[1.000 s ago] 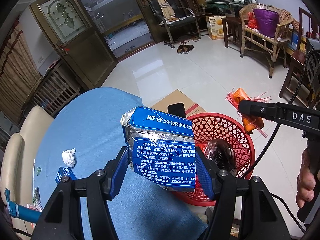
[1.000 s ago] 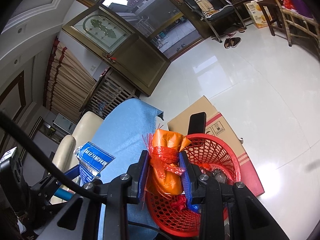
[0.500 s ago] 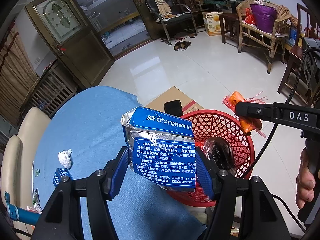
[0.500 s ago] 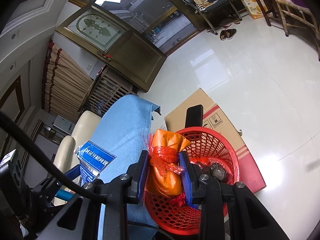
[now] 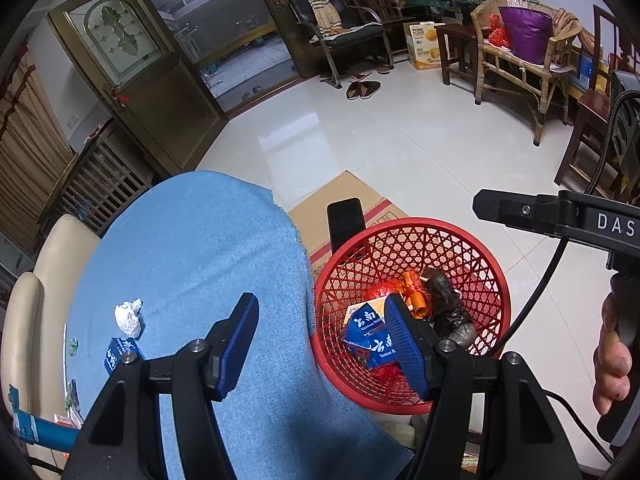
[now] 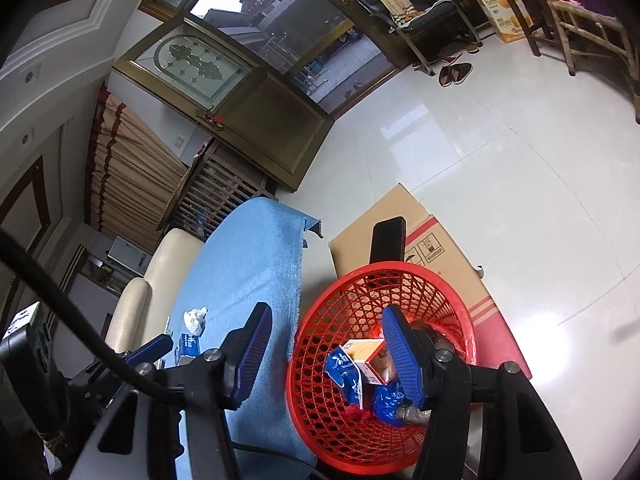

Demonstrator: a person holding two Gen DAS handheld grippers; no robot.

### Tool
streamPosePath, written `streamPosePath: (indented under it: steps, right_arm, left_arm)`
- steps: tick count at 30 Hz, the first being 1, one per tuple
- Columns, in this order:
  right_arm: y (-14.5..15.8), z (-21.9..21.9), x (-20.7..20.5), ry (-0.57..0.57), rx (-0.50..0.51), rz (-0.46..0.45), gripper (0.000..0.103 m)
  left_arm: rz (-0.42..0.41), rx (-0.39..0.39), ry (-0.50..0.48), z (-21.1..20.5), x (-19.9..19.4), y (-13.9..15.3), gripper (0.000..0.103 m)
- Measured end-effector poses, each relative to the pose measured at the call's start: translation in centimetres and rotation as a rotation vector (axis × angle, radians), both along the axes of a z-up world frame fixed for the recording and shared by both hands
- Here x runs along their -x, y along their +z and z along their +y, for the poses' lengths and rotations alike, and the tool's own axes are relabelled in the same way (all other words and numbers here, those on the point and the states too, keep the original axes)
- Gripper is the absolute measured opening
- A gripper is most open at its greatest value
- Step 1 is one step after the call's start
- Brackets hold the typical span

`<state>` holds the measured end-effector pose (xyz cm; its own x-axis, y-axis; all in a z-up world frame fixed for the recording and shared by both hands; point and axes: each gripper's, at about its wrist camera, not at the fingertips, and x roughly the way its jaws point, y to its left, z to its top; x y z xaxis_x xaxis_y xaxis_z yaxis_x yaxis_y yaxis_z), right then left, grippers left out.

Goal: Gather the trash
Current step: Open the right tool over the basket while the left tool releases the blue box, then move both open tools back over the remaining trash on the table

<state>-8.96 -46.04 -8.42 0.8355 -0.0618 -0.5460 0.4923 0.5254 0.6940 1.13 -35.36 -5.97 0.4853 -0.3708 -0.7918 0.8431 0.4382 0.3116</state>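
Right wrist: gripper [image 6: 326,354] opening, empty, over red basket [image 6: 320,432]; left gripper [image 5: 320,340] spread, empty too.

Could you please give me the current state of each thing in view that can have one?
left gripper: jaws open, empty.
right gripper: jaws opening, nothing between them.
red basket: upright on the floor, holding trash.
blue packet: inside the basket.
crumpled tissue: on the blue cloth.
small blue box: on the cloth.
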Motion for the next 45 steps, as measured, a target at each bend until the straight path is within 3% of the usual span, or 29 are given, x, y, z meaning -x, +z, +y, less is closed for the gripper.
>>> streamPosePath:
  steps: [13, 26, 45]
  right_arm:
    - [0.3, 0.8, -1.0, 0.019, 0.016, 0.028, 0.062]
    - [0.4, 3.2, -4.3, 0.088, 0.046, 0.079, 0.062]
    - [1.9, 10.5, -13.6, 0.277, 0.145, 0.144, 0.062]
  left_arm:
    - [0.022, 0.013, 0.045, 1.8, -1.5, -0.3, 0.066]
    - [0.075, 0.040, 0.176, 6.2, -5.5, -1.3, 0.066]
    - [0.122, 0.125, 0.477, 18.4, -14.5, -2.4, 0.066]
